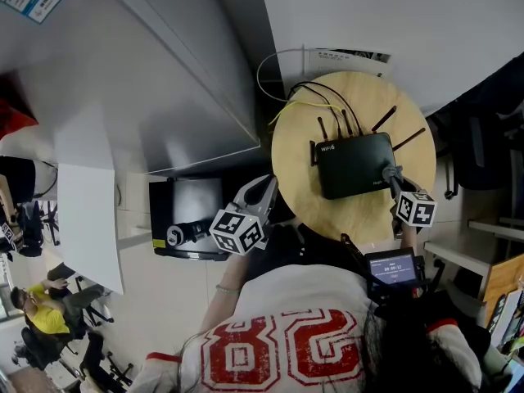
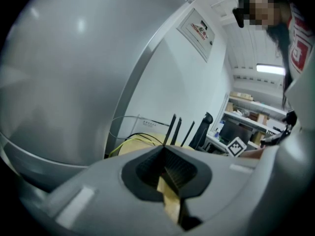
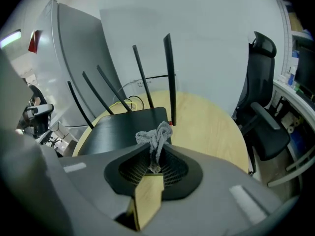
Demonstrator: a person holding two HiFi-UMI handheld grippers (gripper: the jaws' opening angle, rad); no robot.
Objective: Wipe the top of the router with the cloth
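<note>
A black router [image 1: 354,164] with several upright antennas lies on a round wooden table [image 1: 299,150]. In the right gripper view its flat top [image 3: 125,127] lies just beyond my jaws. My right gripper [image 3: 156,149] is shut on a small grey cloth [image 3: 155,137] that bunches out past the fingertips, over the router's near right corner. In the head view that gripper [image 1: 391,175] sits at the router's right edge. My left gripper [image 1: 260,191] hangs off the table's left edge, shut with nothing in it; from its own view [image 2: 164,167] the antennas [image 2: 173,129] rise behind.
Black and yellow cables [image 1: 315,97] trail off the table's far side toward the wall. A black office chair [image 3: 261,107] stands right of the table. A dark box [image 1: 190,215] sits on the floor at the left. A grey cabinet [image 1: 176,72] rises beside the table.
</note>
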